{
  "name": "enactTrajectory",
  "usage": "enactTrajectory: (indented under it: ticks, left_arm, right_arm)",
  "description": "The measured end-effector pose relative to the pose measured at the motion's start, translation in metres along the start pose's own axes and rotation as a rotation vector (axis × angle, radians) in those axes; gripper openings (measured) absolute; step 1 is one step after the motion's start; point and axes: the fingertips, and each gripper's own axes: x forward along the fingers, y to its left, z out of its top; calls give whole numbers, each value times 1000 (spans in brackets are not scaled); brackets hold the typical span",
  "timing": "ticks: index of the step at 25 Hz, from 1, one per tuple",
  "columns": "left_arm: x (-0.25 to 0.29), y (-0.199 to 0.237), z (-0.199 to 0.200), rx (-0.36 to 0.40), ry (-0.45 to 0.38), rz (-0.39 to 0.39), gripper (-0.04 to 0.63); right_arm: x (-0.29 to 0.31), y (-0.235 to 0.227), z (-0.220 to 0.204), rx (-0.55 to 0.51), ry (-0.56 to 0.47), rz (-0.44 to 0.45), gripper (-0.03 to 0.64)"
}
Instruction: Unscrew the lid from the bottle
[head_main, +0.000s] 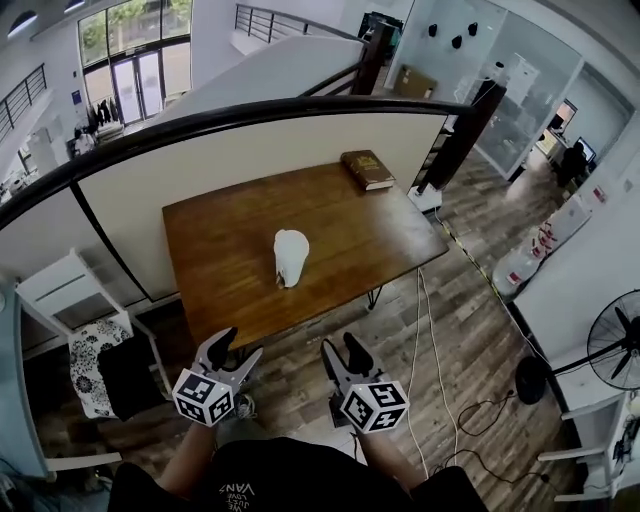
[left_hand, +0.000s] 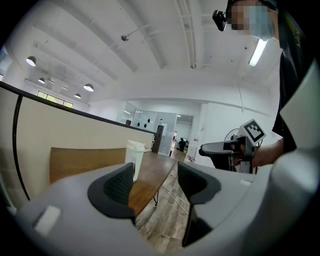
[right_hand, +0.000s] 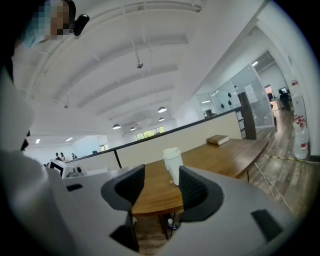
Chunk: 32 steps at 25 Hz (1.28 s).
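A white bottle with a white lid (head_main: 291, 256) stands upright near the middle of the wooden table (head_main: 220, 250). It also shows far off as the bottle (left_hand: 135, 156) in the left gripper view and the bottle (right_hand: 173, 164) in the right gripper view. My left gripper (head_main: 238, 353) and right gripper (head_main: 340, 353) hang below the table's near edge, well short of the bottle. Both are open with nothing between their jaws. In their own views the left gripper (left_hand: 156, 184) and right gripper (right_hand: 162, 186) point toward the table.
A brown book (head_main: 367, 169) lies at the table's far right corner. A white chair (head_main: 75, 335) with a patterned cushion stands at the left. Cables (head_main: 425, 350) trail over the wooden floor to the right, near a fan (head_main: 615, 345). A railing with a panel (head_main: 230, 150) backs the table.
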Motion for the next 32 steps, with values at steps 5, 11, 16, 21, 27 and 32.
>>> enactTrajectory:
  ticks: [5, 11, 16, 21, 27, 32]
  left_arm:
    - [23, 56, 9, 22, 38, -57, 265]
    - [56, 114, 8, 42, 86, -142, 265]
    - [95, 142, -3, 80, 131, -213, 265]
    - [137, 152, -16, 117, 174, -252, 265]
    - [188, 160, -34, 168, 215, -253, 265]
    - [210, 156, -42, 191, 217, -280, 265]
  right_arm:
    - [40, -2, 5, 18, -13, -86, 181]
    - [85, -3, 1, 37, -28, -186, 181]
    - [112, -12, -2, 26, -29, -249, 181]
    - [128, -26, -6, 29, -6, -284, 181]
    - [149, -52, 2, 6, -13, -284, 181]
    - [170, -61, 12, -44, -4, -229, 183]
